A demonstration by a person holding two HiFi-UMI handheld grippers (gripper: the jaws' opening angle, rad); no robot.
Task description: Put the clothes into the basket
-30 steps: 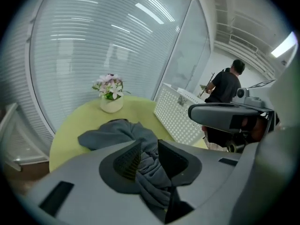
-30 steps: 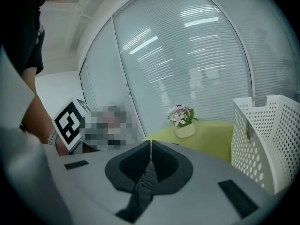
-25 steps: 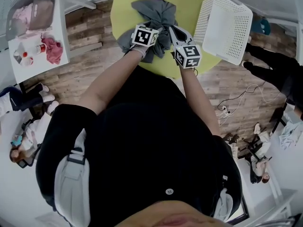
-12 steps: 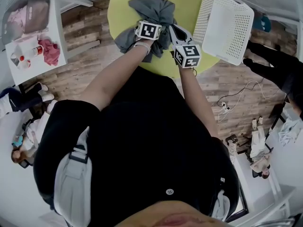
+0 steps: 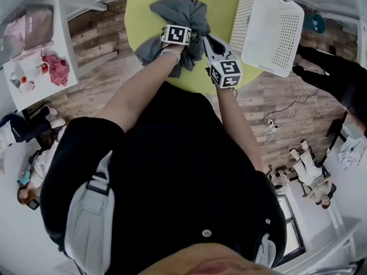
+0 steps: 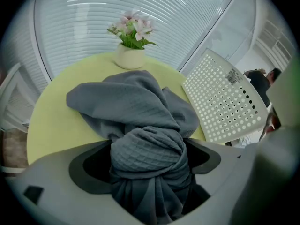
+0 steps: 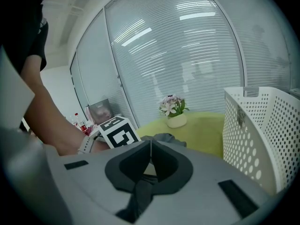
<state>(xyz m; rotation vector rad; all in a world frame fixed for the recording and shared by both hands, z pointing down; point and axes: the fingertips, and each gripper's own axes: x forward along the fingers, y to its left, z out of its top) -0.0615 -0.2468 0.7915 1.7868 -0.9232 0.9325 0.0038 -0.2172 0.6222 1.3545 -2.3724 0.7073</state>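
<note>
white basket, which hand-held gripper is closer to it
Right. The right hand-held gripper, shut on the grey garment, sits just left of the white basket in the head view. The left hand-held gripper, jaws just opening with the garment between them, is farther left.

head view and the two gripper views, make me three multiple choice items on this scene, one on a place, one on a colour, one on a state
1. In the head view, where does the white basket stand?
A) on the green table, right of the cloth
B) on the table, left of the cloth
C) on top of the cloth

2. What colour is the cloth on the table?
A) red
B) white
C) grey

3. The right tongs are:
A) apart and empty
B) shut on the cloth
C) shut on the basket's rim

Answers:
1 A, the basket sits at the table's right edge, beside the cloth.
2 C, it looks grey in every view.
3 B, the right gripper view shows the tips together with a strip of cloth pinched between them.
</note>
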